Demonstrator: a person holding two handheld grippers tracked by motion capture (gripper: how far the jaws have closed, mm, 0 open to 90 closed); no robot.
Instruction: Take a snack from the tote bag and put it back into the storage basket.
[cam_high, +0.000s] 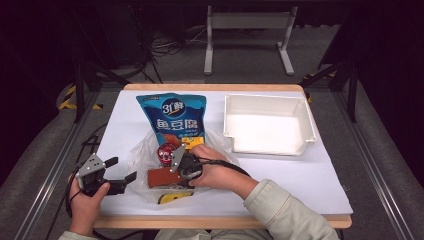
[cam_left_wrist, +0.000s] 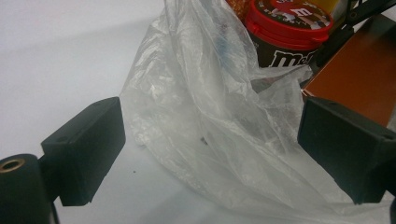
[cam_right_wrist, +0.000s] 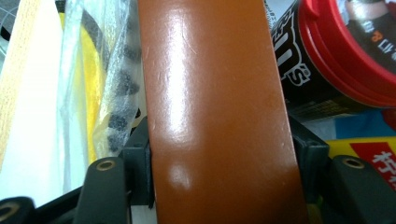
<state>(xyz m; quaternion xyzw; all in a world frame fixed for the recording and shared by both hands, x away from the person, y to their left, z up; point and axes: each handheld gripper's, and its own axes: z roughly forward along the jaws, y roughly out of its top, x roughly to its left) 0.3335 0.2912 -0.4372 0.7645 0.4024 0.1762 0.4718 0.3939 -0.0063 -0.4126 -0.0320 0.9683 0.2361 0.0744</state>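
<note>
At the near edge of the table (cam_high: 300, 195), toward its left corner, your left gripper (cam_high: 121, 172) sits low over the white top with its jaws spread wide. In the left gripper view the crumpled plastic bag (cam_left_wrist: 210, 126) lies between them, and neither pad presses on it. Just to the right along that near edge, your right gripper (cam_high: 176, 172) reaches into the same bag. Its jaws stand at a middling width with the brown box (cam_right_wrist: 215, 112) between them; in the right gripper view the two pads lie against the box's long sides, so you are holding it. The box lies flat inside the bag, near the middle of the near edge. A yellow item (cam_high: 172, 197) with black marks peeks out under it, closest to the edge. Just beyond the box stands a dark candy tub with a red lid (cam_high: 166, 152), also in the bag and close beside the box. Farther back, a blue snack pouch (cam_high: 173, 117) lies flat, its top toward the far edge. At the far right corner sits a white tray (cam_high: 305, 127), well apart from the bag.
</note>
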